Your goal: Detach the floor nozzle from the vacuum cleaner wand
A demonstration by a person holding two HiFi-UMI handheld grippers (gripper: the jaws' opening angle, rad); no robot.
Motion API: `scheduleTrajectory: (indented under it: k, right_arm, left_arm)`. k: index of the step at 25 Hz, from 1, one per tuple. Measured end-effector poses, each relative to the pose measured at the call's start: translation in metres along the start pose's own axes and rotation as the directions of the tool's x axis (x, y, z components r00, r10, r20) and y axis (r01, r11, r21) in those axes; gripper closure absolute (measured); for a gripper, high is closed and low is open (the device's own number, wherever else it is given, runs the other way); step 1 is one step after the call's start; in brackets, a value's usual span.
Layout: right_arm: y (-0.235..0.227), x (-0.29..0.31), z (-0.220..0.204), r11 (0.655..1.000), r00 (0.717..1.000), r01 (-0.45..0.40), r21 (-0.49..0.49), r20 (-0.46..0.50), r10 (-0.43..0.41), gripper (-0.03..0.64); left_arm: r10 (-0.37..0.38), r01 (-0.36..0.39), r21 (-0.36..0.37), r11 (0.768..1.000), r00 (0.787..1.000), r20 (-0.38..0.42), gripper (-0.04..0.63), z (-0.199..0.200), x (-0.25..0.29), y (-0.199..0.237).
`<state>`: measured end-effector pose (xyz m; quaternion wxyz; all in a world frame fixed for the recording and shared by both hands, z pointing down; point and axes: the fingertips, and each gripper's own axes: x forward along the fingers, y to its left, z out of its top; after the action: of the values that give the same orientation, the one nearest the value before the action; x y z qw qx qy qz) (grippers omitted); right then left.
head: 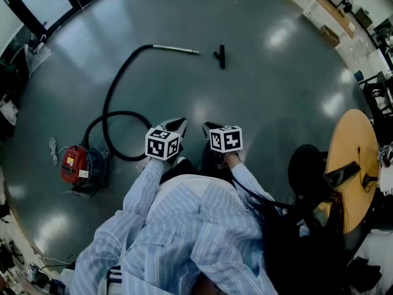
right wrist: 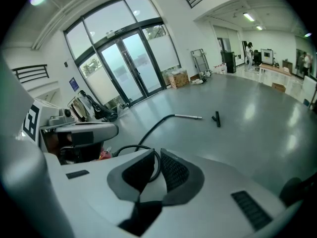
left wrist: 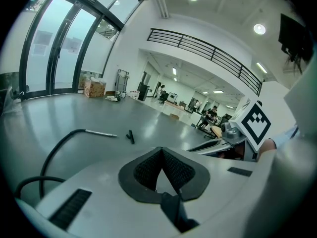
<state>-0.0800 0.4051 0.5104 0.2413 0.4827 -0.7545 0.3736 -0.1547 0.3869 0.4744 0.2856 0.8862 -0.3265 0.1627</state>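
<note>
Holding both tongs empty over the grey floor (head: pixel 276 91), with the floor nozzle (head: pixel 221 56) well ahead.

My left tongs (left wrist: pixel 161 151) are pressed tip to tip on nothing; my right tongs (right wrist: pixel 154 155) stand a thin slit apart, also bare. Both gripper views show the floor nozzle lying just off the wand (right wrist: pixel 188 116) tip, not touching it. Only the head view takes in the whole black hose (head: pixel 116 85) looping back to the red vacuum cleaner (head: pixel 77 165), and the round bench (head: pixel 353 165) at my right.
</note>
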Motion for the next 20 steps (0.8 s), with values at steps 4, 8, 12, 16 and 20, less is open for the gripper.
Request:
scheduleTrajectory:
  k: [4,8,12,16,20]
  right_arm:
    - [0.000,0.006,0.004,1.000,1.000,-0.008,-0.004,-0.002,0.008,0.575]
    - [0.002,0.008,0.010,1.000,1.000,-0.010,-0.024,-0.012,0.010,0.575]
    - [0.006,0.014,0.008,0.999,0.999,-0.025,-0.047,-0.029,0.024,0.575]
    - [0.012,0.019,0.005,0.997,0.998,-0.047,-0.061,-0.037,0.045,0.575]
    - [0.011,0.023,0.005,0.996,0.998,-0.050,-0.068,-0.035,0.048,0.575]
  left_arm:
    - [0.002,-0.002,0.017,1.000,1.000,-0.007,0.589,0.002,0.001,0.003]
    - [0.025,-0.025,0.008,1.000,1.000,-0.003,0.589,0.003,-0.003,0.010]
    - [0.045,-0.045,0.001,0.999,0.999,-0.006,0.589,0.001,-0.006,0.017]
    - [0.057,-0.057,-0.006,0.998,0.998,0.001,0.589,0.002,-0.009,0.023]
    - [0.056,-0.056,-0.006,0.998,0.998,0.002,0.589,0.002,-0.008,0.025]
